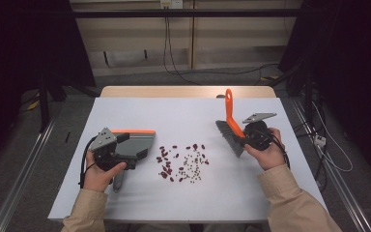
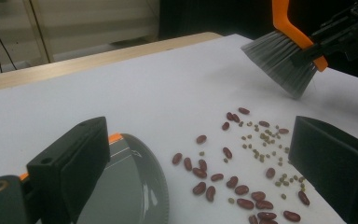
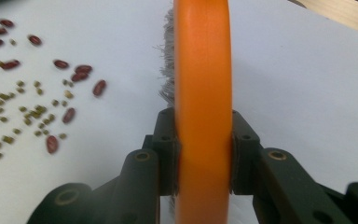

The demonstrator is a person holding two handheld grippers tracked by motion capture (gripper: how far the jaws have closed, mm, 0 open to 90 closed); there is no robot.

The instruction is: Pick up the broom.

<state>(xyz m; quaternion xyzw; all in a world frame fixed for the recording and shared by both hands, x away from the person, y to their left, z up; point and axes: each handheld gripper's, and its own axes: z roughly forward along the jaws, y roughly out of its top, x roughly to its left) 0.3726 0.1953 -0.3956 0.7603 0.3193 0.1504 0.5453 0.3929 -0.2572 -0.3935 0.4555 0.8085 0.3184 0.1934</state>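
A pile of red beans and small green beans (image 1: 183, 162) (image 2: 242, 158) (image 3: 37, 102) lies scattered mid-table. A grey dustpan with an orange edge (image 1: 137, 142) (image 2: 121, 186) rests on the table left of the pile, its handle toward the person. My left gripper (image 1: 128, 151) (image 2: 205, 140) hovers over the pan's right part, jaws wide open with nothing gripped. My right gripper (image 1: 244, 137) (image 3: 204, 140) (image 2: 340, 32) is shut on the orange handle of a brush (image 1: 229, 113) (image 3: 203, 70). The brush's grey bristles (image 2: 279, 60) hang tilted to the right of the beans.
The white table top (image 1: 174, 116) has a wooden strip along its far edge. Cables run over the floor behind and to the right of the table, and dark stands flank both sides.
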